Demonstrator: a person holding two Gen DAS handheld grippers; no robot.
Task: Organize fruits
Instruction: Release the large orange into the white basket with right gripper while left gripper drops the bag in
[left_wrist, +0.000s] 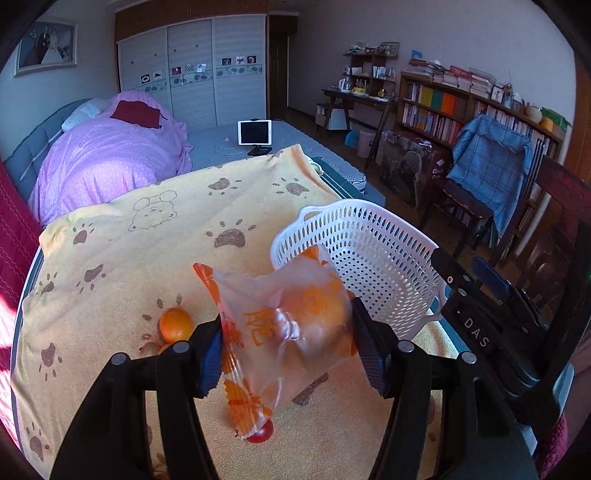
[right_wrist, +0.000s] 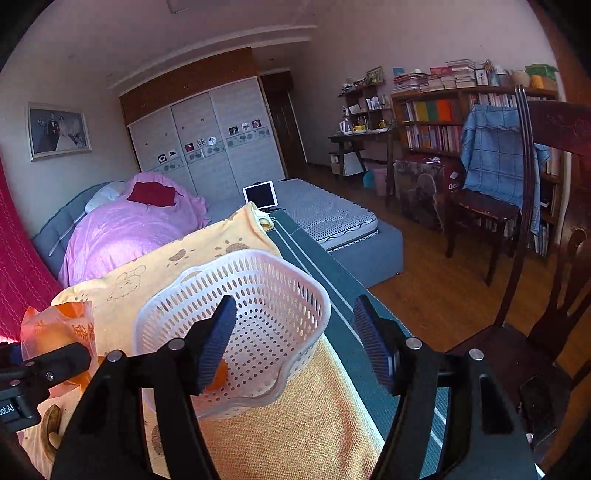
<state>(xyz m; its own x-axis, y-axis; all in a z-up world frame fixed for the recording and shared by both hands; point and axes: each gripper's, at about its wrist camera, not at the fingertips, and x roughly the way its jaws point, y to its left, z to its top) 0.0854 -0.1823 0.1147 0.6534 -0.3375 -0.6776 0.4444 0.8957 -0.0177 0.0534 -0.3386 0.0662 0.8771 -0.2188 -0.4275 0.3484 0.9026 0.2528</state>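
Observation:
My left gripper (left_wrist: 290, 347) is shut on an orange sealed in a clear wrapper with orange print (left_wrist: 295, 325), held above the yellow paw-print towel (left_wrist: 147, 258). A white perforated basket (left_wrist: 369, 254) stands just beyond it to the right. On the towel lie a loose orange (left_wrist: 175, 325) and a small red fruit (left_wrist: 263, 435), partly under the wrapper. My right gripper (right_wrist: 295, 336) hangs open over the basket (right_wrist: 258, 288), nothing between its pads. One orange piece (right_wrist: 218, 376) lies in the basket, half hidden by my left finger. The wrapped orange (right_wrist: 55, 332) shows at far left.
The towel covers a dark table (right_wrist: 332, 295) whose right edge drops to a wooden floor. A dark wooden chair (right_wrist: 546, 295) stands close on the right. A bed with a pink quilt (left_wrist: 110, 155) and a tablet (left_wrist: 255, 132) lie behind the table.

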